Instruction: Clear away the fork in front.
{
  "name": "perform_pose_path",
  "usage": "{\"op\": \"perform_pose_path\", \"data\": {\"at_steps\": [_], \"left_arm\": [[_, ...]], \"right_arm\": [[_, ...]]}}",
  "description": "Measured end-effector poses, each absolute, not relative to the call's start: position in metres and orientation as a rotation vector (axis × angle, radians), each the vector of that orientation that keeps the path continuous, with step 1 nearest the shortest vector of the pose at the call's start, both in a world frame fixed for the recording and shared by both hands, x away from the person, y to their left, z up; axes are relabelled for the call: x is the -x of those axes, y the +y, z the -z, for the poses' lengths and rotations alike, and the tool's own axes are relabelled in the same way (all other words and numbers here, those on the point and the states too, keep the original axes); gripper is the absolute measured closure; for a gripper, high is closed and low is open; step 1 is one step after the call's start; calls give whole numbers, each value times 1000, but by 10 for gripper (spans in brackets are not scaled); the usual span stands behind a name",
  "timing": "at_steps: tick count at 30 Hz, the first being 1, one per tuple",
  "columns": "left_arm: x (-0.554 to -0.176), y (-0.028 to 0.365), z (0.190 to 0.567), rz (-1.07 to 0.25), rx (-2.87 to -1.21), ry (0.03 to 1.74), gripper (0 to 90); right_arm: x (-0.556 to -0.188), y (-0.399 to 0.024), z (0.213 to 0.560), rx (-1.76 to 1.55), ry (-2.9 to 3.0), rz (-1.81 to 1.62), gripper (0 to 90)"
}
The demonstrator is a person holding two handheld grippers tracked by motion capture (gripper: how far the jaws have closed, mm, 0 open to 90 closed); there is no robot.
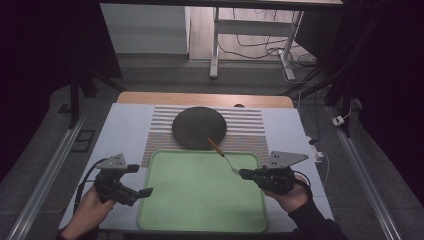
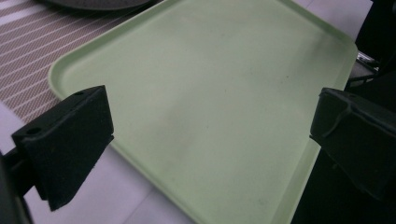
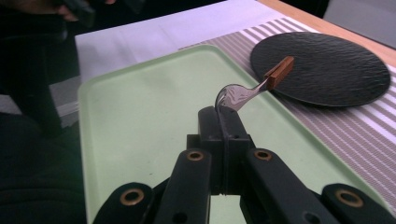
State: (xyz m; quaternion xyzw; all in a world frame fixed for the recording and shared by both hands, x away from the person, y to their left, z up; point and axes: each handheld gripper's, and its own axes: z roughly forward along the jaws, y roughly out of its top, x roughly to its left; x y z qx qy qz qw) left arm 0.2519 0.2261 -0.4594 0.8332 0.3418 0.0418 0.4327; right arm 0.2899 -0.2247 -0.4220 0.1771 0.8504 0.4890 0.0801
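A spoon [image 1: 223, 154] with a wooden handle is gripped by its bowl in the right claw [image 1: 245, 174], held level above the right edge of the green tray [image 1: 200, 220], its handle reaching over the dark plate [image 1: 199, 127]. The left claw [image 1: 143, 181] is held wide and empty at the tray's left edge.

Dim room around my wooden table [image 1: 205, 98]: grey floor [image 1: 160, 75], white-legged desk [image 1: 216, 45] behind with cables [image 1: 260, 50] underneath, metal rails [image 1: 45, 175] either side.
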Motion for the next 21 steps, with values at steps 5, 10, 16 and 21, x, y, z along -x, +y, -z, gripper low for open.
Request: {"op": "perform_pose_path", "data": {"at_steps": [5, 10, 16, 21], "left_arm": [[-263, 211, 454, -113, -2126, 800, 0], [-274, 191, 453, -109, -2200, 715, 0], [-285, 168, 454, -86, -2249, 603, 0], [-291, 152, 454, -83, -2293, 512, 12]], "right_arm": [[-280, -220, 424, -467, 2585, -1498, 900], [-273, -217, 425, -409, 2619, -1559, 900], [-267, -209, 427, -317, 2688, -1609, 900], [-262, -200, 428, -216, 2750, -1621, 900]]}}
